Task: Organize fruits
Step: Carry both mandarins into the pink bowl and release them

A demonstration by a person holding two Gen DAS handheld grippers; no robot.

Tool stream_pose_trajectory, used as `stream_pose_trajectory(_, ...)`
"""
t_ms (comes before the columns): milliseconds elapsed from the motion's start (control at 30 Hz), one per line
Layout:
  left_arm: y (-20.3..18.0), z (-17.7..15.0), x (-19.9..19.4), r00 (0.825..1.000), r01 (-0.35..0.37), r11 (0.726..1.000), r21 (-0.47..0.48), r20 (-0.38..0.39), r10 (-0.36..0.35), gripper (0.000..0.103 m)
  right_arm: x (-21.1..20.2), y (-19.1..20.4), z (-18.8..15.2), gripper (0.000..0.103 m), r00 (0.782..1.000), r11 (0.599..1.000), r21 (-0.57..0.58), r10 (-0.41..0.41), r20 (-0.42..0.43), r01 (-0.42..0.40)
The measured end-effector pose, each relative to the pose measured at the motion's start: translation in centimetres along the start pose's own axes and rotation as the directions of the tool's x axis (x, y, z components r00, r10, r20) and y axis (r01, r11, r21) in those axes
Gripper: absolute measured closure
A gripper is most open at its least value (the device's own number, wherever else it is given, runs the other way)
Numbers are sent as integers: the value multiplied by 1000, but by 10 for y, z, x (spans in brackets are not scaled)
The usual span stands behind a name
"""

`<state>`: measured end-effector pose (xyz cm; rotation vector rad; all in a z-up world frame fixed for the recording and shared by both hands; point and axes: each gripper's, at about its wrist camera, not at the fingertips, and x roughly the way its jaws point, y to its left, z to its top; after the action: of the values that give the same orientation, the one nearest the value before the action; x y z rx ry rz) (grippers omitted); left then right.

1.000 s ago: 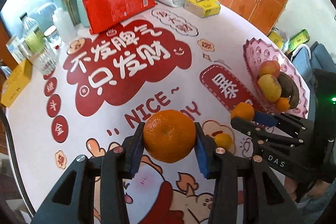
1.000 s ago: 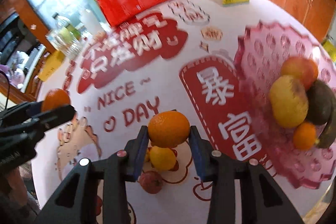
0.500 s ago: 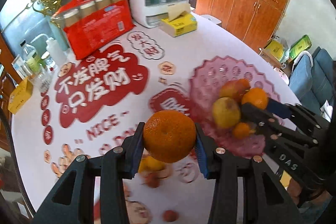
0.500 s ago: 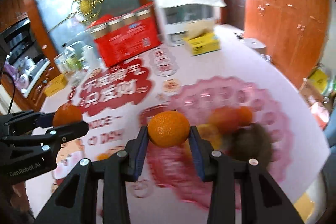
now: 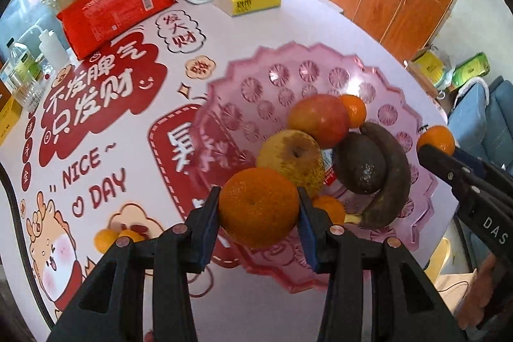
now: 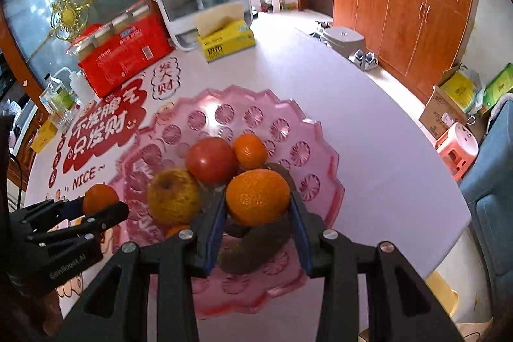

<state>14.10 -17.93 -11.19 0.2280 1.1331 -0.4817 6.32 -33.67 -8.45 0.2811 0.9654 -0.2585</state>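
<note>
Each claw grips 1 orange: the left claw (image 5: pixel 259 209) is clamped on an orange (image 5: pixel 259 207), the right claw (image 6: pixel 258 215) on another orange (image 6: pixel 257 196). A second ago both hung over the printed cloth, with the pink bowl (image 5: pixel 288 76) off to the side; now both oranges sit above the bowl, just over its pile of an apple (image 5: pixel 319 120), a yellow fruit (image 5: pixel 290 157), an avocado (image 5: pixel 360 164) and a dark banana (image 5: pixel 389 181). That suggests the carry is nearly done and lowering and release come next. 2 small citrus (image 5: pixel 117 238) remain on the surface (image 5: pixel 320 21).

Readable: "NICE DAY" on the cloth, "DAS" on the right claw's body, "GenRobot.AI" on the left's.
</note>
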Motion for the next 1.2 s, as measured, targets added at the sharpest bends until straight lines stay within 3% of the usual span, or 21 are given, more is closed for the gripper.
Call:
stream_pose_trajectory(267,-11,-4,16,1000,-1,1000,2,-31,1,59,22,7,4,64,998,996,-76,35,-53,-39)
stream_pose_trajectory(333,-13,-5,14,1000,-5,1000,13,-21,5,49,27,12,6,64,997,994,-95,41,-62,-47)
stream_pose_trajectory(400,-14,-4,7,1000,-28,999,24,10,28,29,31,15,8,63,996,993,-104,49,-72,-56)
stream_pose_trajectory(500,-12,-4,-2,998,-49,998,30,42,48,21,36,19,11,63,994,992,-102,67,-89,-76)
stream_pose_trajectory(767,-2,-3,-9,998,-52,999,10,42,52,19,43,21,12,62,987,991,-75,102,-122,-111)
stream_pose_trajectory(900,3,-2,-11,997,-60,998,-3,45,60,14,36,21,13,52,990,992,-63,102,-95,-108)
stream_pose_trajectory(1200,9,-6,-22,997,-65,998,-9,48,66,14,26,23,11,51,993,995,-40,93,-67,-95)
